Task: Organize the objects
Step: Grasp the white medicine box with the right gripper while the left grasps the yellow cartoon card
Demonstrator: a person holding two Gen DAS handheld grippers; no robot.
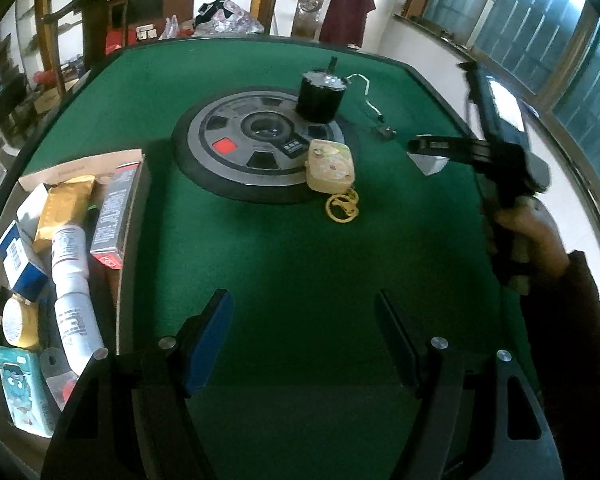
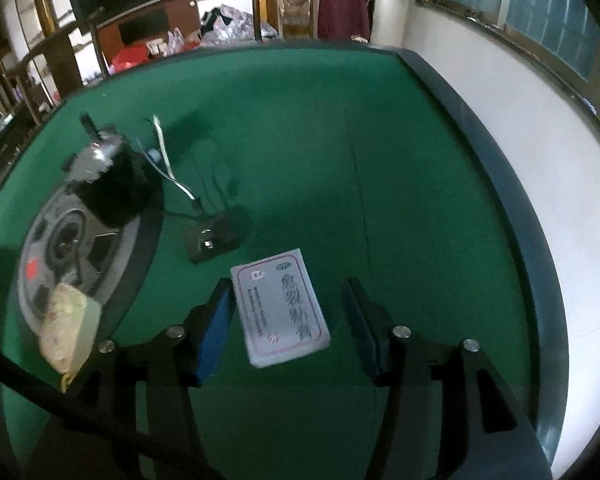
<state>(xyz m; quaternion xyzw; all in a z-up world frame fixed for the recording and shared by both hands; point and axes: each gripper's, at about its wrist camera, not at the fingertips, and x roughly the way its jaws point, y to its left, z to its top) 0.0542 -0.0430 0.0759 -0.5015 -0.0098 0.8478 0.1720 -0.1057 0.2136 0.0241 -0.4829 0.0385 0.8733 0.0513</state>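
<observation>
A small white box with red print (image 2: 283, 307) lies flat on the green table between the open fingers of my right gripper (image 2: 288, 320), which is not closed on it. The same box (image 1: 428, 160) and right gripper (image 1: 424, 146) show at the right in the left wrist view. My left gripper (image 1: 302, 340) is open and empty over bare felt. A cardboard box (image 1: 134, 200) at the left holds several packages, tubes and small cartons. A cream pouch with a yellow ring (image 1: 331, 166) rests on the round centre disc (image 1: 236, 176).
A black cylindrical motor with wires (image 1: 320, 94) stands on the disc's far edge. A small black clip-like part (image 2: 212, 240) lies just beyond the white box. The table's raised rim (image 2: 500, 184) and a white wall run along the right. Chairs stand behind the table.
</observation>
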